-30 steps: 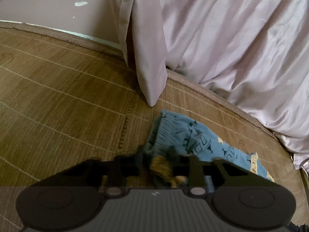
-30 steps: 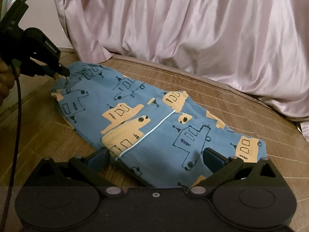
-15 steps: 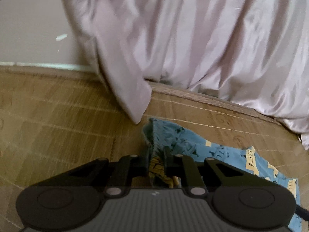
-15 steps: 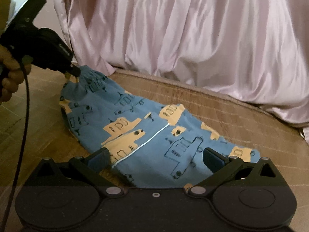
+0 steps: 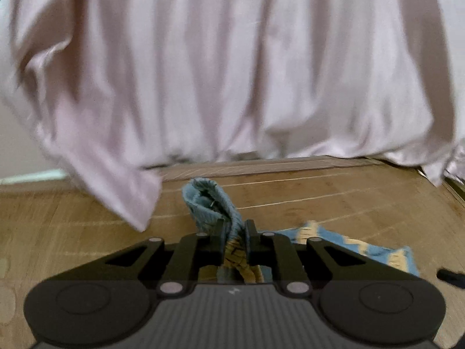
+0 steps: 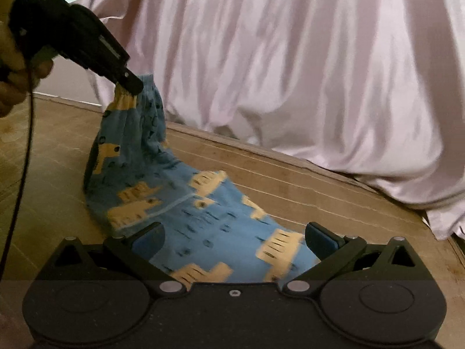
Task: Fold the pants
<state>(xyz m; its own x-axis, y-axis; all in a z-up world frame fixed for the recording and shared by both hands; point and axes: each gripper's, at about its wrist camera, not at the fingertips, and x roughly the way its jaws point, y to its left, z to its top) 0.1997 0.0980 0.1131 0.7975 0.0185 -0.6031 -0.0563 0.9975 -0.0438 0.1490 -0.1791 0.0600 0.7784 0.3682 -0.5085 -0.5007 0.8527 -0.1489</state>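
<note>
**One tong pinches the pants, the other is spread wide**

The left gripper [image 5: 234, 240] has its two fingers pressed together on a bunch of the pants [image 6: 186, 203]. It holds the stretchy top edge up in the air, off the mat [image 6: 305, 180]. The cloth hangs down from there like a little slide. The rest of the pants lies flat on the mat, near the middle. The pants are blue with yellow shapes on them.

The right gripper [image 6: 234, 237] is spread wide. It is low over the flat end of the pants, one finger on each side. It pinches nothing.

Behind the pants, a pale pink curtain [image 5: 232, 72] hangs down to the far edge of the mat. A hand [image 6: 11, 67] holds the left gripper, and a black cable [image 6: 20, 174] hangs from it.
</note>
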